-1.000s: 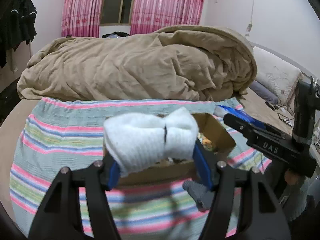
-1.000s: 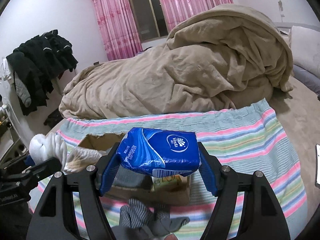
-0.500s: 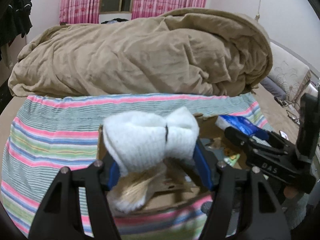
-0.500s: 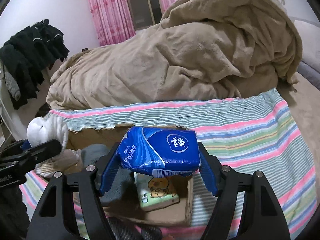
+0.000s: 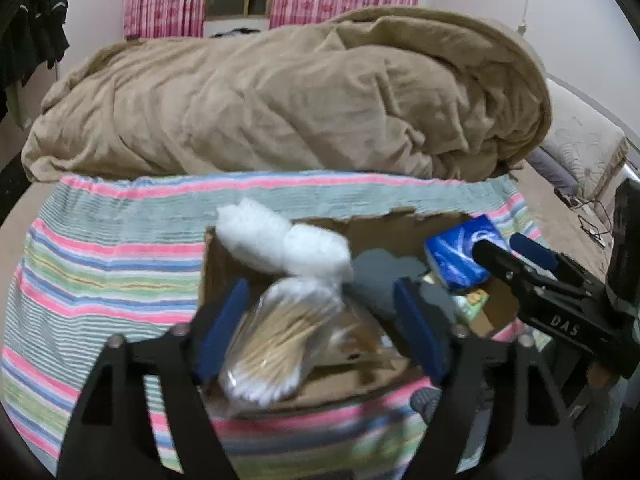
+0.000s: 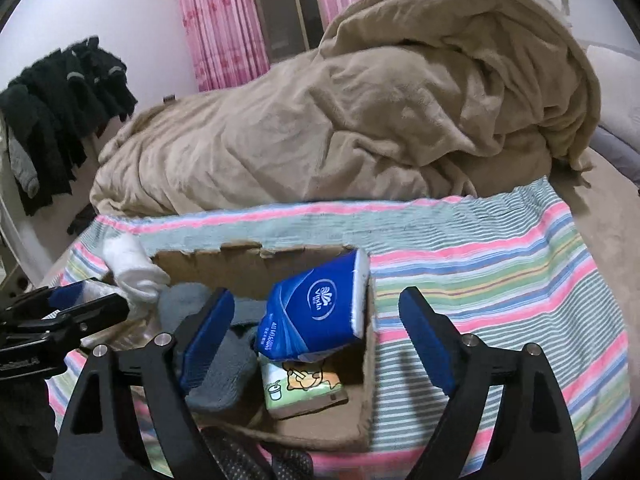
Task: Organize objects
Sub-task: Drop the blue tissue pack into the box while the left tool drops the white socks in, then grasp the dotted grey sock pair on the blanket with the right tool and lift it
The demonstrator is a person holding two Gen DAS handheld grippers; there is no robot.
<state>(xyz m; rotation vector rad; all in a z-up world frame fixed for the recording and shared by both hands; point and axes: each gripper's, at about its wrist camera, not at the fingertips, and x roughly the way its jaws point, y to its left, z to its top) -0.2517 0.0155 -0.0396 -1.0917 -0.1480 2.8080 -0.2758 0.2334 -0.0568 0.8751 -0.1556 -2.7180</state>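
Note:
An open cardboard box (image 6: 244, 264) sits on the striped cloth (image 6: 500, 264). My left gripper (image 5: 320, 320) is open above the box; the white rolled socks (image 5: 280, 244) are free of it at the box's far left, also seen in the right wrist view (image 6: 132, 268). A bag of cotton swabs (image 5: 280, 340) lies below. My right gripper (image 6: 316, 332) is open; the blue tissue pack (image 6: 320, 308) is loose, tilted over the box's right side, also seen in the left wrist view (image 5: 456, 256). A grey sock (image 6: 224, 360) and a green tissue pack (image 6: 304, 392) lie inside.
A rumpled tan blanket (image 5: 300, 96) fills the bed behind the cloth. Dark clothes (image 6: 60, 108) hang at the left. A pillow (image 5: 580, 148) and cables (image 5: 592, 228) lie at the right. Pink curtains (image 6: 224, 20) cover the window.
Both grippers moved over the box and opened. The white socks left my left gripper and the blue tissue pack left my right gripper, both dropping into the box.

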